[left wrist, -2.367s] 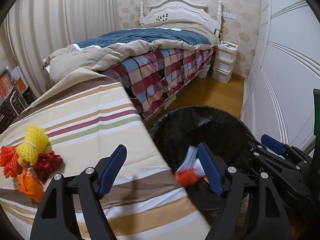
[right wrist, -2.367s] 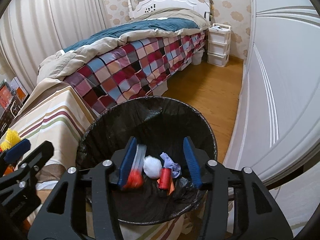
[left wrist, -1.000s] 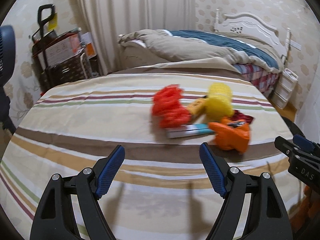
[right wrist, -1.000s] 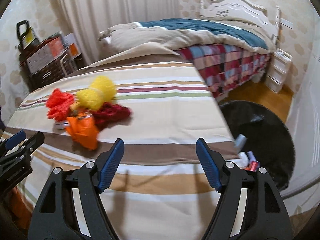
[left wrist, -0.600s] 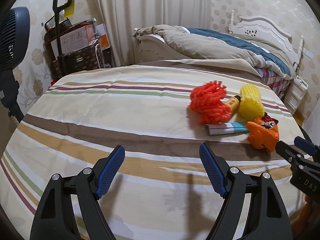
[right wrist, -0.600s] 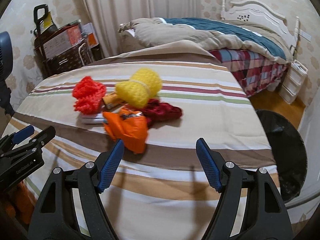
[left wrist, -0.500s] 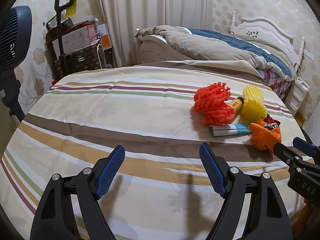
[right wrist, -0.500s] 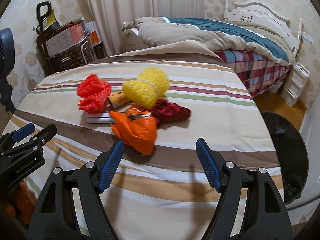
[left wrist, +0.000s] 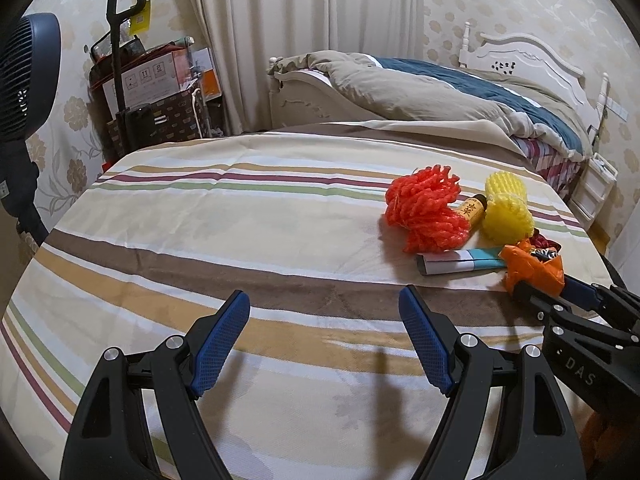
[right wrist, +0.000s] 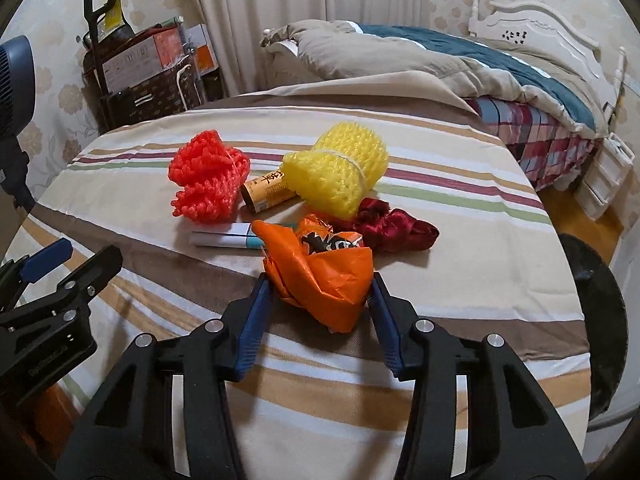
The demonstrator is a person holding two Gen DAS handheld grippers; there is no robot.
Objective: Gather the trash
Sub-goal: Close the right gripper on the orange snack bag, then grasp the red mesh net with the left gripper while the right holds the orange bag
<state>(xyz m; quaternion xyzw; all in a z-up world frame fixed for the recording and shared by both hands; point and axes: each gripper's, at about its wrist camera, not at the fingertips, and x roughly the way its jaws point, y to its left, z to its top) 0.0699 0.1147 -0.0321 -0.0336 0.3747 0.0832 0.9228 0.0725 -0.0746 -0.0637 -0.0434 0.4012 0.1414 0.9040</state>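
A pile of trash lies on the striped tablecloth (right wrist: 460, 300). It holds a crumpled orange plastic bag (right wrist: 320, 268), a red foam net (right wrist: 206, 176), a yellow foam net (right wrist: 340, 168), a brown tube (right wrist: 266, 190), a white-and-teal box (right wrist: 224, 239) and a dark red rag (right wrist: 394, 230). My right gripper (right wrist: 318, 304) has its blue pads on both sides of the orange bag, closing on it. My left gripper (left wrist: 324, 340) is open and empty over bare cloth, left of the pile. The orange bag (left wrist: 532, 266) also shows in the left wrist view.
The black-lined trash bin (right wrist: 600, 304) stands on the floor past the table's right edge. A bed (right wrist: 460, 56) lies behind the table. A cart with boxes (left wrist: 152, 100) and a fan (left wrist: 24, 92) stand at the back left.
Both grippers swung from above the bin to the table. My right gripper moved forward to the orange bag and narrowed its jaws around it. The left gripper stayed open.
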